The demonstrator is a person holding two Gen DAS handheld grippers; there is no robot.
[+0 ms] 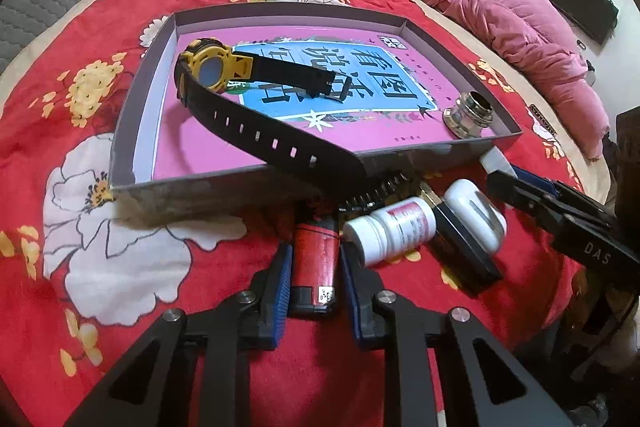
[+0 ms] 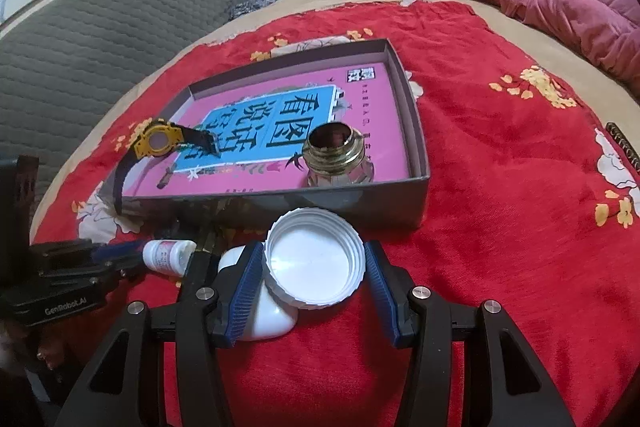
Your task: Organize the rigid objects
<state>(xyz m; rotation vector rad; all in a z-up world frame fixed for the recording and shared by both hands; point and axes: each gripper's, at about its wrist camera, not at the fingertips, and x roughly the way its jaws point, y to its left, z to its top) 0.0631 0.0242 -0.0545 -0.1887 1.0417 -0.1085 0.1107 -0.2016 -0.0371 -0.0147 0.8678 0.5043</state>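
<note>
A grey shallow box (image 1: 192, 187) (image 2: 416, 147) with a pink book in its bottom sits on the red floral cloth. A yellow watch (image 1: 212, 67) (image 2: 156, 143) lies in it, its black strap hanging over the near wall. A brass and glass fitting (image 1: 468, 115) (image 2: 336, 155) stands in the box's corner. My left gripper (image 1: 314, 267) has its blue pads on both sides of a red and black cylinder (image 1: 314, 263). My right gripper (image 2: 314, 277) is shut on a white ribbed cap (image 2: 316, 259), held above a white case (image 2: 268, 319).
In front of the box lie a white pill bottle (image 1: 392, 231) (image 2: 166, 257), a white case (image 1: 476, 215) and a black flat block (image 1: 464, 251). A pink quilted jacket (image 1: 492, 23) lies at the back right. A grey sofa (image 2: 100, 47) stands to the left.
</note>
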